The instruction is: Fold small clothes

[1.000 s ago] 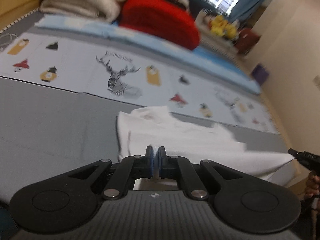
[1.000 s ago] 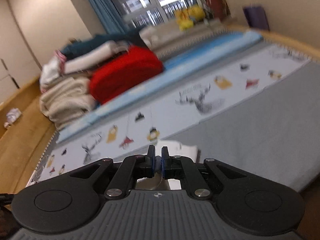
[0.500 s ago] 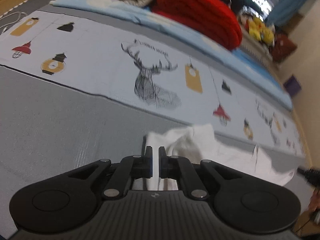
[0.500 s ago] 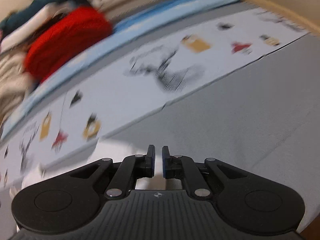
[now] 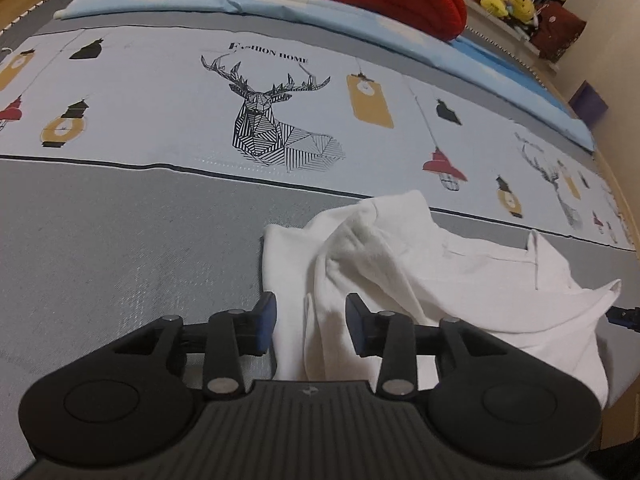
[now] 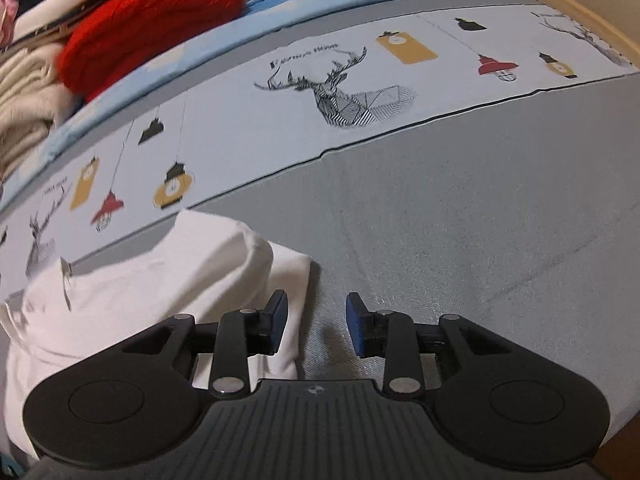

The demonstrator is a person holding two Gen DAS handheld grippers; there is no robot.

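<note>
My left tool point(image 5: 310, 322) and right tool point(image 6: 316, 322) have both just been opening and stand apart, neither pressing on the white garment point(image 5: 400, 264), which lies rumpled on the grey bed sheet point(image 5: 120, 248) near its front edge. The risk I see: bunched layers could get folded in crooked, or cloth could slide off that edge if I drag it toward me. Beyond it, the printed deer band point(image 5: 276, 120) offers wide flat room.
</note>
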